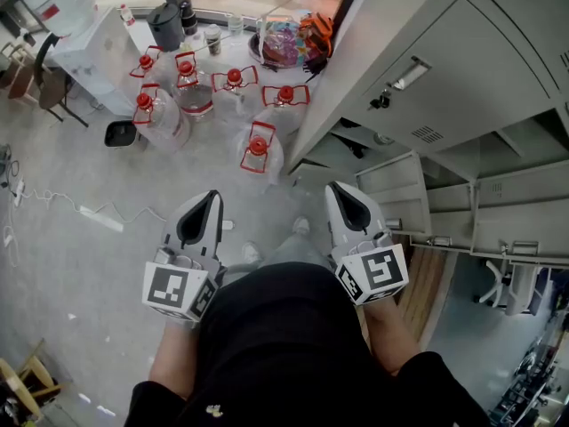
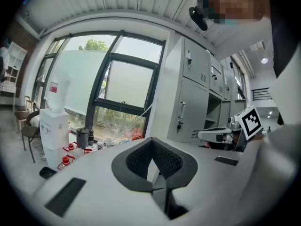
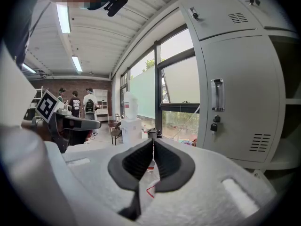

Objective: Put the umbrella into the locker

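No umbrella can be made out in or beside the open locker. Facing the locker, the left gripper and right gripper sit at the person's waist, jaws clenched on nothing, seemingly at rest.

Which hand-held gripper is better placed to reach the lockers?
Right, probably: the right hand-held gripper is beside the lockers, the left hand-held gripper farther off, nearer the water bottles. Both are shut, empty.
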`<state>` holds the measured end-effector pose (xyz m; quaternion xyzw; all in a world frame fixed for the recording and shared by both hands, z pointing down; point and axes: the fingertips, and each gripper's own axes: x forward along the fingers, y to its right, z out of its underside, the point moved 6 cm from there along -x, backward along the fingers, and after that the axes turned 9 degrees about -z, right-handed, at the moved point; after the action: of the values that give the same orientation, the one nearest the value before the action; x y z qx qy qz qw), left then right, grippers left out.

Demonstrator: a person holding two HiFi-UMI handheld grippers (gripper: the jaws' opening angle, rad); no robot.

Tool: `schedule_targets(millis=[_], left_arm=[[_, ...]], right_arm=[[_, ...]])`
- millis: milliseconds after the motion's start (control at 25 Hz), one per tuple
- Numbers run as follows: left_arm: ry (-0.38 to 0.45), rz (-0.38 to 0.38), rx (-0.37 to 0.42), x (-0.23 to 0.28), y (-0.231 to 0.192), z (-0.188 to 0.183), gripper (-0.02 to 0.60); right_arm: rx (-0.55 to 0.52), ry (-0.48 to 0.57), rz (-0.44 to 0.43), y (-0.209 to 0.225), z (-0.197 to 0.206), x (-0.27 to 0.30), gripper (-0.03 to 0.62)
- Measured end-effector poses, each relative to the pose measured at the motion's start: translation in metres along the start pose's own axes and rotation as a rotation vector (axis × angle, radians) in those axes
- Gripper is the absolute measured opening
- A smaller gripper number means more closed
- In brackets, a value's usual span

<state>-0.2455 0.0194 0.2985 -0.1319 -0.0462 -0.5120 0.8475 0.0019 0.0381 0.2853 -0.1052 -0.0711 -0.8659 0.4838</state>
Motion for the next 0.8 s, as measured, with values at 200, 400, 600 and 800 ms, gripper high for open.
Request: schedule_targets(millis=[200, 400, 600, 800], left_arm=[[0.014, 0.029, 0.007, -0.0009, 0.0028, -0.0007, 0.012], [0.002, 0.042, 0.011, -0.0014, 0.004, 0.0018, 0.012], [-0.031, 0.022, -0.01, -0.0034, 0.0002, 0.006, 0.012], [-0.05, 0.019, -0.015, -0.0051, 0.0017, 0.0075, 0.012]], right_arm=[[-0.012, -0.018, -0.004, -0.0042, 0.0017, 0.0013, 0.0], [-0.019, -0.022, 0.001, -0.0058, 0.0013, 0.0028, 0.0], [-0.029, -0.029, -0.002, -0.0092, 0.0033, 0.0041, 0.0], [-0.03, -0.038, 0.003, -0.0102, 0.0059, 0.0012, 0.0]])
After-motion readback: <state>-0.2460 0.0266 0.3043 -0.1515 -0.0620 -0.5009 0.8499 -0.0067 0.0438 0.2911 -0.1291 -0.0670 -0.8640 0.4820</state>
